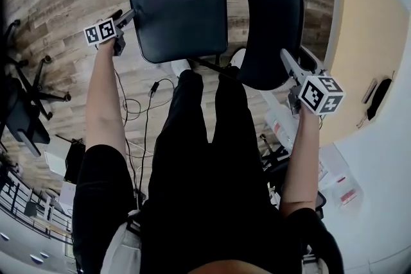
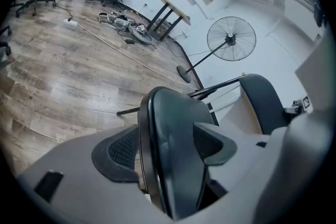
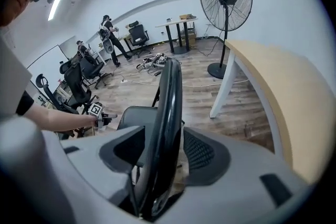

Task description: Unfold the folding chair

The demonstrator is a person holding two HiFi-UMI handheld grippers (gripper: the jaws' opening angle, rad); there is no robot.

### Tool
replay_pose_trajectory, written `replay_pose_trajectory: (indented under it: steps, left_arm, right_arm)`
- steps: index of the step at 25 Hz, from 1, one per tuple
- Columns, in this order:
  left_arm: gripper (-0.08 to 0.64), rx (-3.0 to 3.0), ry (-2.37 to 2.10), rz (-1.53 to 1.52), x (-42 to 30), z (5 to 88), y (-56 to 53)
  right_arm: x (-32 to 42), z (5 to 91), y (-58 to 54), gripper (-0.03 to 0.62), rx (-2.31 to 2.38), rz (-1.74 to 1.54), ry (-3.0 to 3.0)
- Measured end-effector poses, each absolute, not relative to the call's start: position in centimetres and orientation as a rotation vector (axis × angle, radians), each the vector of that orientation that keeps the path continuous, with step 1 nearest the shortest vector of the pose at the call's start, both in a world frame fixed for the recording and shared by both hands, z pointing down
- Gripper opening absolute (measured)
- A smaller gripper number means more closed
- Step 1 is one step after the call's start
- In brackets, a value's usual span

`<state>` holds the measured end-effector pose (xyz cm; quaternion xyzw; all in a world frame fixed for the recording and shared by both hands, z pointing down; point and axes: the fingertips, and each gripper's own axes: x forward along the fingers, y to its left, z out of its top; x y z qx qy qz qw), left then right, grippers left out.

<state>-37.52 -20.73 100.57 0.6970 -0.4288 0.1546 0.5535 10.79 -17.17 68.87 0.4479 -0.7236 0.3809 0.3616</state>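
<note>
Loose cables (image 2: 128,29) lie across the wood-plank floor (image 2: 63,76).

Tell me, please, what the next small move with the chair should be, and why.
Probably draw the left hand-held gripper and right hand-held gripper straight back. The seat already lies flat out from the backrest, and both sets of jaws only straddle those edges, standing apart.

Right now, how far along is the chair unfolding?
Done: the seat is swung out from the backrest. In hand: left tongs straddle the seat edge, right tongs the backrest edge, both loose. Left: pull both tongs clear.
</note>
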Motion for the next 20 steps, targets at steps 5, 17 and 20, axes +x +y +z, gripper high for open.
replay_pose_trajectory:
  steps: [5,17,20]
  left_arm:
    - [0.314,1.749,-0.995,0.358,-36.5,91.5,-19.7]
    - [0.313,2.067,-0.996,0.239,-27.6,63.4,-14.6]
    - [0.313,2.170,-0.976,0.177,-23.8,56.2,-12.8]
  right_arm:
    - [9.9,63.3,-18.1,0.216,1.195,0.901,-1.932]
    - [1.5,48.9,-15.3,0.216,1.115,0.576,-2.374]
    - [-0.5,44.6,-13.5,0.216,1.061,0.475,-2.516]
